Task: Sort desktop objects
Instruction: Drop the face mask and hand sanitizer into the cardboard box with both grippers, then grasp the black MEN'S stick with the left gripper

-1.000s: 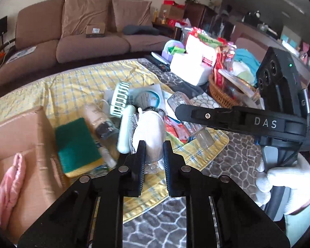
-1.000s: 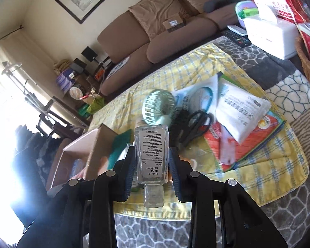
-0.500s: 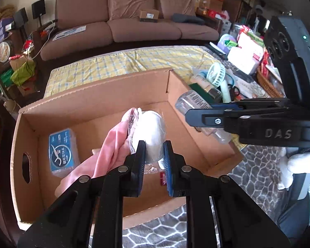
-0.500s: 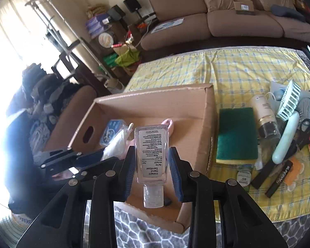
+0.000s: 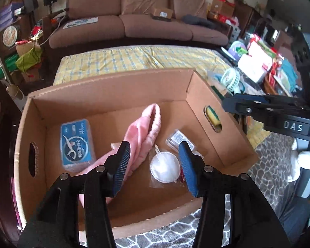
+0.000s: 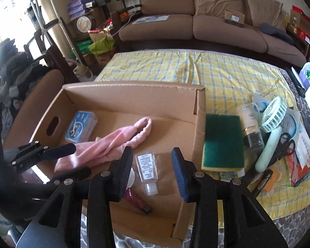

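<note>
Both grippers hover over an open cardboard box. My left gripper has its jaws opening, nothing pressed between them; a white round mask in clear wrap lies on the box floor below. My right gripper also has its jaws opening; a clear hand sanitizer bottle lies on the box floor under it, free of the pads. A pink headband and a blue floss-pick pack lie in the box too.
Right of the box, on the yellow checked cloth, lie a green sponge, a cream bottle, a mint hand fan, black scissors and packets. A brown sofa stands behind. A gloved hand holds the right gripper.
Both grippers swung from the pile of items to over the box, then opened. The wrapped mask and the sanitizer bottle left the jaws and now lie on the box floor.
</note>
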`<state>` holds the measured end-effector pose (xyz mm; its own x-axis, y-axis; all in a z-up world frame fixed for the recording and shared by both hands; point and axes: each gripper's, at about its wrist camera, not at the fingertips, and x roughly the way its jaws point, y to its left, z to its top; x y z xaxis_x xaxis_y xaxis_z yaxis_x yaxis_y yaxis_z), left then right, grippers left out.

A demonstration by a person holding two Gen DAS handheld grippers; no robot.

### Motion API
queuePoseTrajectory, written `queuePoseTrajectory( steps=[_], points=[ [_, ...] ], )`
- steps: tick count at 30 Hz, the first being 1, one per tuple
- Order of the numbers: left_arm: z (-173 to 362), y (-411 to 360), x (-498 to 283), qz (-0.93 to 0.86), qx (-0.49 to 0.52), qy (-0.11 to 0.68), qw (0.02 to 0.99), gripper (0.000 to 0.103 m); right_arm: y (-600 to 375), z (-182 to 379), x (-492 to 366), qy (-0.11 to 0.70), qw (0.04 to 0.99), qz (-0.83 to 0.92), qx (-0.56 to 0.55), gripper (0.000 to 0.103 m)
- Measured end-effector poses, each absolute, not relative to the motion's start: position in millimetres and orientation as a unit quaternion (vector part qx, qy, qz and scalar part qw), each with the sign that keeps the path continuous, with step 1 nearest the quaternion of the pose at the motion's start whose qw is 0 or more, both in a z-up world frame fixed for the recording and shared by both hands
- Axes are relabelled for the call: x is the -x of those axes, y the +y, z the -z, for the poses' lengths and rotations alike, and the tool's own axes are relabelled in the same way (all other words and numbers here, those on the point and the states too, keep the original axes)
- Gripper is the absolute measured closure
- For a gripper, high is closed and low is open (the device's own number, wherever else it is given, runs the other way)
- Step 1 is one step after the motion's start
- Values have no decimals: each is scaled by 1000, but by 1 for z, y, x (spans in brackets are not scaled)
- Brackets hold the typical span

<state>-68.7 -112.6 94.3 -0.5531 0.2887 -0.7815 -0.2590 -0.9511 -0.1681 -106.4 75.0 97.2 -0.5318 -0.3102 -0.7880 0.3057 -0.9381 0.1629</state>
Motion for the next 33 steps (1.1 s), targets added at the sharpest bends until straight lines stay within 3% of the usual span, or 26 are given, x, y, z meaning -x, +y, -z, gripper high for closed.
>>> queuePoseTrajectory(
  steps=[4, 8, 13, 16, 18, 20, 24, 33],
  points=[
    [-117, -108, 70, -890, 424, -25, 166, 50, 116, -126, 101, -18, 160, 890, -427, 54],
    [-131, -75, 70, -890, 413, -19, 194, 34, 167, -136, 97, -43, 130, 896, -422, 54],
    [-139, -22, 71, -884, 407, -10, 228, 28, 238, -139, 85, -84, 94, 901, -414, 51],
    [-142, 15, 71, -881, 401, -5, 251, 14, 281, -139, 74, -111, 76, 903, -408, 49],
    [-143, 39, 72, -880, 392, -3, 267, 0, 311, -136, 69, -130, 65, 902, -408, 44],
    [-142, 62, 73, -877, 386, -6, 286, 0, 340, -132, 65, -151, 56, 901, -402, 35],
    [-132, 104, 82, -869, 395, -8, 297, 0, 379, -122, 58, -161, 61, 910, -378, 0],
    [-81, 173, 86, -858, 418, 31, 298, 0, 417, -78, 72, -127, 68, 901, -410, 0]
  ],
)
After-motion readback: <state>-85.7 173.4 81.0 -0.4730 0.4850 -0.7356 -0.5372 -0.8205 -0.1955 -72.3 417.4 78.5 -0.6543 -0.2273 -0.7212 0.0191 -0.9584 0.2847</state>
